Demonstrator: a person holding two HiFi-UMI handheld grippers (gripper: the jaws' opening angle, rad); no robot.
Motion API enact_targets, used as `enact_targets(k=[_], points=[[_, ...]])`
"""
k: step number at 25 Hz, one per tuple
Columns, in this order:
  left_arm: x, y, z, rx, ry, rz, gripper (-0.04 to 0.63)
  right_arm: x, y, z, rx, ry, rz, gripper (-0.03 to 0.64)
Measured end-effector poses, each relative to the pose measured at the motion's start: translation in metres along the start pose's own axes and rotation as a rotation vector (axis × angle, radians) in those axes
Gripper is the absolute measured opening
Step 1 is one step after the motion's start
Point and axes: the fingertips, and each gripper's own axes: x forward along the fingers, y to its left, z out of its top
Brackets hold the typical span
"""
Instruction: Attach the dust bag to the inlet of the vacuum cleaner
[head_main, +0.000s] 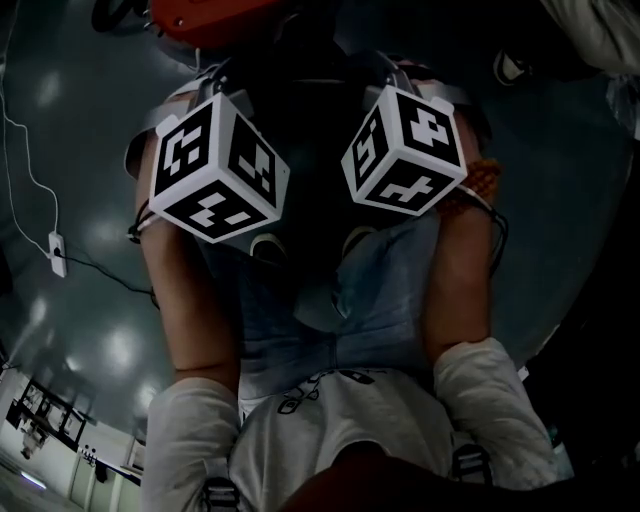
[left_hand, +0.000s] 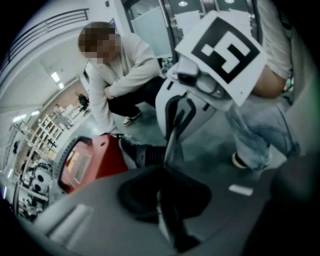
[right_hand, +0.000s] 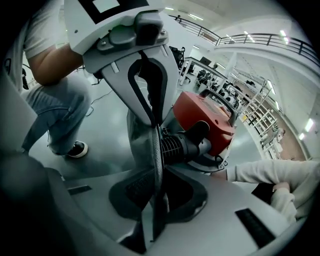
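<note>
A flat grey dust bag (right_hand: 156, 150) hangs edge-on between my two grippers, low over the floor. In the right gripper view my right gripper (right_hand: 155, 200) is shut on its thin edge. The left gripper stands opposite, its jaws closed on the same sheet. In the left gripper view my left gripper (left_hand: 167, 200) pinches the bag (left_hand: 172, 145), though its jaws look dark there. The red vacuum cleaner (right_hand: 205, 117) (left_hand: 92, 160) lies just behind the bag, and its black ribbed inlet (right_hand: 175, 146) (left_hand: 150, 154) points at the bag. From the head view, only the two marker cubes (head_main: 218, 165) (head_main: 405, 150) show; the jaws and bag are hidden below them.
Another person in a white top (left_hand: 120, 70) crouches beside the vacuum, one sleeve (right_hand: 270, 172) close to it. My own legs and shoe (right_hand: 75, 149) stand behind the grippers. A white power strip with its cable (head_main: 57, 250) lies on the glossy grey floor at left.
</note>
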Motion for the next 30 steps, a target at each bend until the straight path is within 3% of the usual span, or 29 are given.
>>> enact_targets(k=[3, 8, 14, 21, 27, 30], points=[[0.001, 0.002, 0.001, 0.011, -0.008, 0.025, 0.026, 0.001, -0.001, -0.002, 0.018, -0.018, 0.004, 0.038], [0.007, 0.006, -0.001, -0.040, -0.058, 0.001, 0.025, -0.001, -0.011, 0.000, -0.087, 0.081, -0.048, 0.044], [0.006, 0.012, 0.009, 0.040, -0.040, 0.085, 0.026, 0.004, -0.014, -0.008, 0.033, -0.006, -0.019, 0.044], [0.007, 0.009, 0.010, -0.026, -0.068, 0.037, 0.025, -0.004, -0.023, -0.007, -0.081, 0.074, -0.087, 0.049], [0.009, 0.021, 0.012, 0.043, -0.051, 0.133, 0.029, 0.009, -0.025, -0.009, 0.035, 0.001, -0.047, 0.049], [0.010, 0.022, 0.008, -0.003, -0.068, 0.107, 0.029, 0.009, -0.029, -0.006, -0.030, 0.045, -0.086, 0.052]])
